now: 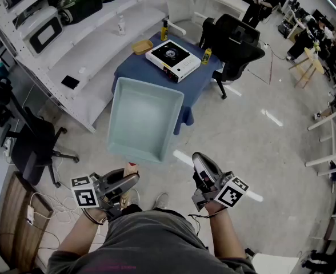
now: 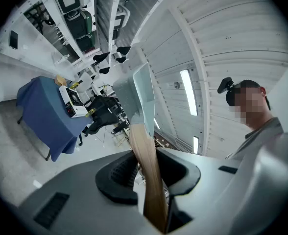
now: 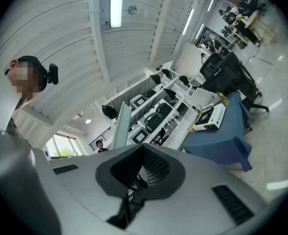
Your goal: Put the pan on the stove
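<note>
— So, what stood at the far left of the head view?

— White shelving (image 1: pixel 71 56) ran along the upper left. It carried dark cases (image 1: pixel 79 1) whose labels were too small to read. At the lower left the left gripper (image 1: pixel 132 178) pointed level, and its cube (image 1: pixel 85 194) showed black-and-white square markers.

— And its tongs?

— They pinched the pan's wooden handle (image 2: pixel 149 170). In the left gripper view the black pads (image 2: pixel 115 173) were closed on it from both sides.

— Where was the pan?

— The pan (image 1: pixel 140 121), pale blue-green and square, hung in the air at the middle of the frame. It was over the floor (image 1: pixel 242 130) and well apart from the stove (image 1: pixel 173 59).

— And the stove?

— It lay flat on the blue-draped table (image 1: pixel 135 70) at the upper centre. A yellow dish (image 1: pixel 142 47) sat just beside it on the left and a yellow bottle (image 1: pixel 207 55) at its right corner. The print along the stove's edge could not be read.

— Further right?

— The right gripper (image 1: pixel 202 161) sat at the lower centre-right with another marker cube (image 1: pixel 232 191) on it. In the right gripper view its tongs were pressed together with nothing between them. A black office chair (image 1: pixel 236 44) stood right of the table.
</note>
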